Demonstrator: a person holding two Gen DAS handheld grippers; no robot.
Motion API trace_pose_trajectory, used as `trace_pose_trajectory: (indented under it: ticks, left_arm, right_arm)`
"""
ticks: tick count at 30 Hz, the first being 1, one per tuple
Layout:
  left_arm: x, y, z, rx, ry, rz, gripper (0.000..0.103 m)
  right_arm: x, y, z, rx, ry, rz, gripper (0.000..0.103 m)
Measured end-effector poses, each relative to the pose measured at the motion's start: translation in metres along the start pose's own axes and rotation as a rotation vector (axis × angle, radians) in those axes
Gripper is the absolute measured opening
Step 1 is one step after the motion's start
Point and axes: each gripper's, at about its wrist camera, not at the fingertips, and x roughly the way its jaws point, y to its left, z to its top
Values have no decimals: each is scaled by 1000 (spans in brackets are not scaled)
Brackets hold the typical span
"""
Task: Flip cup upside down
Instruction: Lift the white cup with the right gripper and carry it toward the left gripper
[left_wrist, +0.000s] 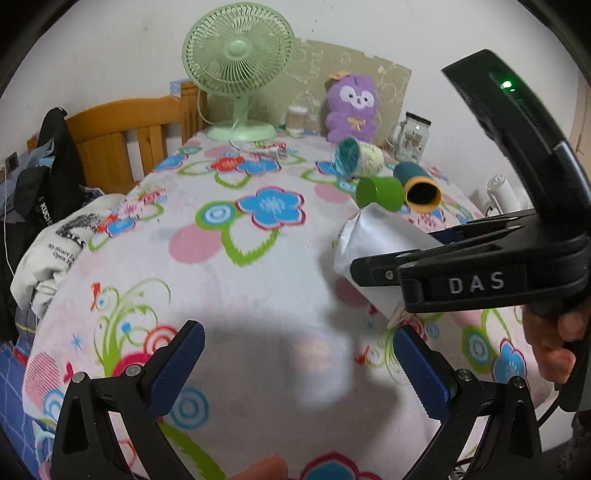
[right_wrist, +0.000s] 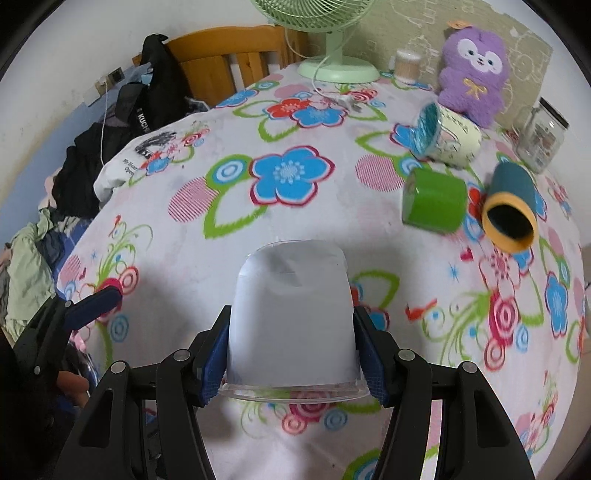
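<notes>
Both tools are matte black plastic. The left gripper (left_wrist: 299, 363) has two angular fingers faced with blue knurled pads (left_wrist: 177, 373) and silver pins at the linkage pivots. The right gripper (right_wrist: 291, 354) matches it, blue pads (right_wrist: 212, 363) included; its side carries white "DAS" lettering, a silver screw and a lit green LED on its curved upper housing. Bare skin of the right hand (left_wrist: 554, 343) wraps its handle.

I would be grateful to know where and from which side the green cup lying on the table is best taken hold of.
Grip the green cup across its round wall near the middle, coming down from above with the fingers on either side. It lies on its side on the flowered cloth, so the wall is exposed. The dark blue cup lies close on its right, so stay clear of that side. The left tool is open and free.
</notes>
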Motion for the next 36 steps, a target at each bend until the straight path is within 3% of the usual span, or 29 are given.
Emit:
trace_pose_trajectory:
  ticks: [15, 21, 36]
  left_arm:
    - [2, -10, -7, 22, 23, -3, 103]
    - [3, -11, -5, 20, 23, 4, 103]
    - [-1, -21, 6, 15, 14, 9, 103]
  right_arm:
    - [-1, -5, -13, 25, 8, 5, 65]
    - [2, -6, -10, 4, 5, -9, 73]
    - [-21, -37, -7, 80, -50, 95, 73]
